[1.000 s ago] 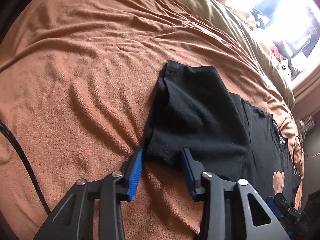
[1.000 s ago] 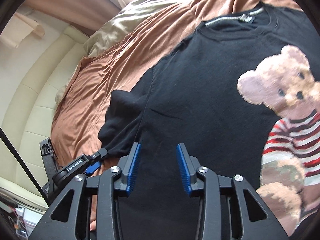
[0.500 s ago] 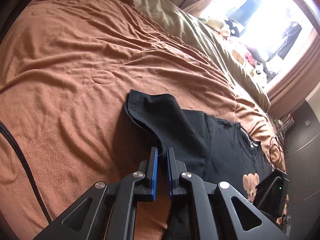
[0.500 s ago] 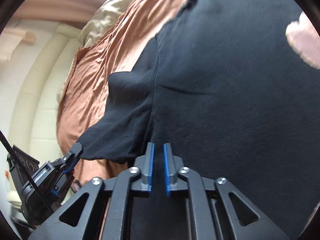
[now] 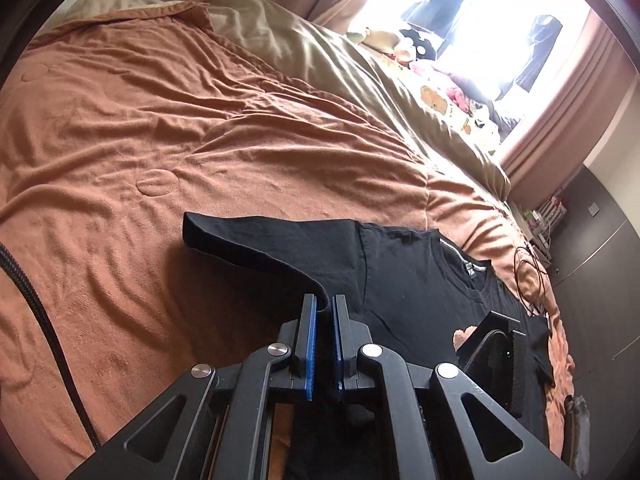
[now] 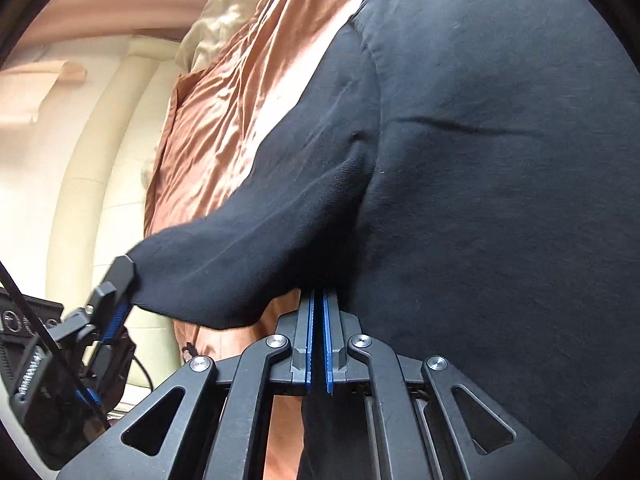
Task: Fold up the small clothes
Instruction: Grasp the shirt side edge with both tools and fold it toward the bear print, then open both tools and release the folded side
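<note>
- The left hand-held gripper point(image 5: 325, 308) is clamped on the sleeve hem of the black T-shirt point(image 5: 408, 280), lifting it off the brown bedspread point(image 5: 160, 128).
- The right hand-held gripper point(image 6: 318, 304) pinches the shirt's side edge (toward 6 o'clock).

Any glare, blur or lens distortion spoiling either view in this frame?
Left wrist view: the window is blown out white, the bed bows from the fisheye, and the shirt stays sharp. Right wrist view: the shirt fills the frame close up, and the wall behind is soft.
</note>
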The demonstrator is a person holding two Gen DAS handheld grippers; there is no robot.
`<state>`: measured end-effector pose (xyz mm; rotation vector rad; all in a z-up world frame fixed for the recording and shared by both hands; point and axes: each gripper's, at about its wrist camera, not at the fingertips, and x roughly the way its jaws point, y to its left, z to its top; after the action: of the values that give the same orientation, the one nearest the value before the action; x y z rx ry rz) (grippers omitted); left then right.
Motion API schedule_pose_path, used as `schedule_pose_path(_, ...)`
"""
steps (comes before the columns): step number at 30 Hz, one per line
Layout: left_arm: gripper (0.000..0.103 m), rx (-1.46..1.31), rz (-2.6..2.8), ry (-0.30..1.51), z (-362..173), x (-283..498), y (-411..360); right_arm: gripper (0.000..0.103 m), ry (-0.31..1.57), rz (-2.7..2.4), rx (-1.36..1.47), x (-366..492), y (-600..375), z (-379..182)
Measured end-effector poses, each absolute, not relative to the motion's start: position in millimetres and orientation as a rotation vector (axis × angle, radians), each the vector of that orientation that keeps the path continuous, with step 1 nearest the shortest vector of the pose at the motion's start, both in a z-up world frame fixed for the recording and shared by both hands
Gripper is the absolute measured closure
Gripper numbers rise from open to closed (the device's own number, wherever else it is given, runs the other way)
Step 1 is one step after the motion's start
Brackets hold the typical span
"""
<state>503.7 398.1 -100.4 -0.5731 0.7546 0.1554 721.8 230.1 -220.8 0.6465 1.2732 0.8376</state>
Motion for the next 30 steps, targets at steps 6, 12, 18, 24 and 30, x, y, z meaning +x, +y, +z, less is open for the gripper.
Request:
schedule_pose_path(6,0.096,-0.557,0.132,0.781,-102,498,376,0.062,1.197,0.765,0.719,712,179,-206)
schedule_pose_path(12,0.095,-0.554,0.068,0.832,-111,493,345,0.062,1.171,0.718,0.706,711,157,-195)
schedule_pose_path(18,0.063,-0.563,0.077,0.858,-113,484,338,0.062,1.148,0.704,0.678,703,154,-172)
schedule_pose_path(24,0.057,-0.549,0.177,0.841,-111,488,363,0.062,1.119,0.697,0.656,700,150,-171)
schedule_pose_path(30,0.057,-0.493,0.275,0.881,-136,510,393,0.062,1.100,0.687,0.623,697,132,-173)
